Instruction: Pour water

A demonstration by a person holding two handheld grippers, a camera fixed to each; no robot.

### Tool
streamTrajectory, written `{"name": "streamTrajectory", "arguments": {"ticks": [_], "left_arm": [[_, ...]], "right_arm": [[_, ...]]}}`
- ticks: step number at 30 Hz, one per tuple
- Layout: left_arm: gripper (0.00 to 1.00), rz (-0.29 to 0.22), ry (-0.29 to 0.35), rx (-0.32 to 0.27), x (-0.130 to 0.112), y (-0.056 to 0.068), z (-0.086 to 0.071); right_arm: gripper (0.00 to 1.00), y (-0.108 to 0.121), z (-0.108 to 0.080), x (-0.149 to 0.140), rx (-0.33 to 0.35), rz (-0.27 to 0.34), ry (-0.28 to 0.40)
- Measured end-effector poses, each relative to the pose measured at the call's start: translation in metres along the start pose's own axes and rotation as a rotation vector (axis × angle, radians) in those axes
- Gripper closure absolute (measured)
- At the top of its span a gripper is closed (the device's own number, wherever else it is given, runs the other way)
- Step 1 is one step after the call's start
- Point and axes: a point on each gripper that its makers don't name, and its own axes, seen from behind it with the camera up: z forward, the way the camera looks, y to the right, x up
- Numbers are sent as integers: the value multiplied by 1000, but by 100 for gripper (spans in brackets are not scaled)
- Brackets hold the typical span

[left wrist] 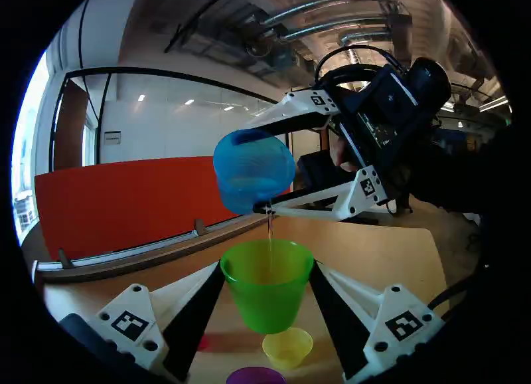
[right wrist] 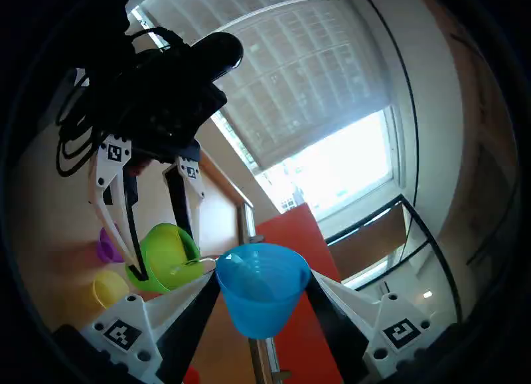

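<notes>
My left gripper (left wrist: 266, 271) pinches one green cup (left wrist: 269, 301), my right gripper (right wrist: 261, 281) pinches one tilted blue cup (right wrist: 262, 307), one water stream (left wrist: 269, 234) between them, one yellow cup (left wrist: 287, 347), one purple cup (left wrist: 255, 376).

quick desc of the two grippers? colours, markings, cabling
The left gripper and right gripper match: white angular finger frames with black inner pads, square black-and-white tags on each finger base, black camera body behind, looped black cables. Dark sleeve behind the right one.
</notes>
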Motion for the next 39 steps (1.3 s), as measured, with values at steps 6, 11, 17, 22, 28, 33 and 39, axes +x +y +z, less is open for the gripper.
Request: {"name": "streamTrajectory", "arguments": {"ticks": [6,11,17,22,28,33,39], "left_arm": [[12,1,0,-3,2,1,0],[12,1,1,-3,1,1,0],[12,0,1,-3,1,1,0],[12,0,3,-3,1,1,0],[12,0,2,-2,1,2,0],[12,2,2,-4,1,3,0],[12,4,1,0,1,2,-1]], "right_arm": [[9,0,0,3,0,-11,2],[9,0,1,3,-1,-20,-1],[9,1,2,3,-2,-31,-3],[9,2,1,3,-4,-41,-3],[9,3,1,4,-4,-51,-1],[9,3,1,6,-5,-61,1],[9,4,0,7,-9,-73,0]]}}
